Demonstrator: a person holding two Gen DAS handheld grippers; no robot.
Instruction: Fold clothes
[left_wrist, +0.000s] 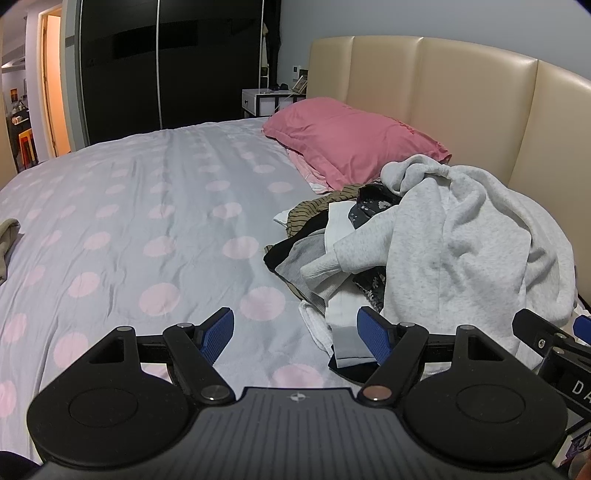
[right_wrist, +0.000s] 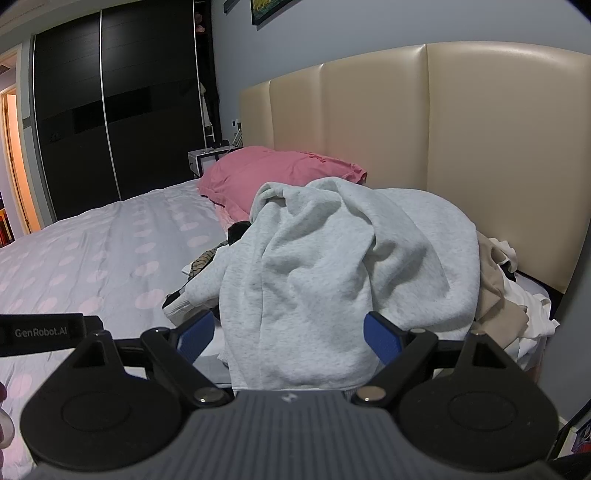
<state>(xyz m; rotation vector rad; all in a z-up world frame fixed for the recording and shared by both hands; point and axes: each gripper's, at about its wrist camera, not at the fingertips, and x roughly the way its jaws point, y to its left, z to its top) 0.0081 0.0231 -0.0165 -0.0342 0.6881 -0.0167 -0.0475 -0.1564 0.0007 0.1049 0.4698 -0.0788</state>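
Both grippers, left gripper (left_wrist: 295, 338) and right gripper (right_wrist: 290, 334), hang spread wide and empty. The crumpled pale grey fleece sweatshirt (right_wrist: 332, 266) tops the clothes heap at twelve o'clock by the beige headboard (right_wrist: 480, 147); I'd pinch its near hem. Its length seems to run towards the headboard, cuff (left_wrist: 321, 267) pointing nine o'clock

We count one bed (left_wrist: 155, 206), one pink pillow (left_wrist: 351, 140) at about one o'clock in the left wrist view, and one padded headboard (right_wrist: 461, 147) made of four panels there. There is one heap of clothes (left_wrist: 332, 251) at three o'clock, topped by one pale grey sweatshirt (right_wrist: 332, 266), with one more stray garment (left_wrist: 9, 236) at nine o'clock on the bed's edge. We also count two grippers, the left gripper (left_wrist: 295, 338) and the right gripper (right_wrist: 288, 338), each with two blue pads, plus one nightstand (left_wrist: 269, 101) and one dark wardrobe (left_wrist: 166, 62) with two doors.
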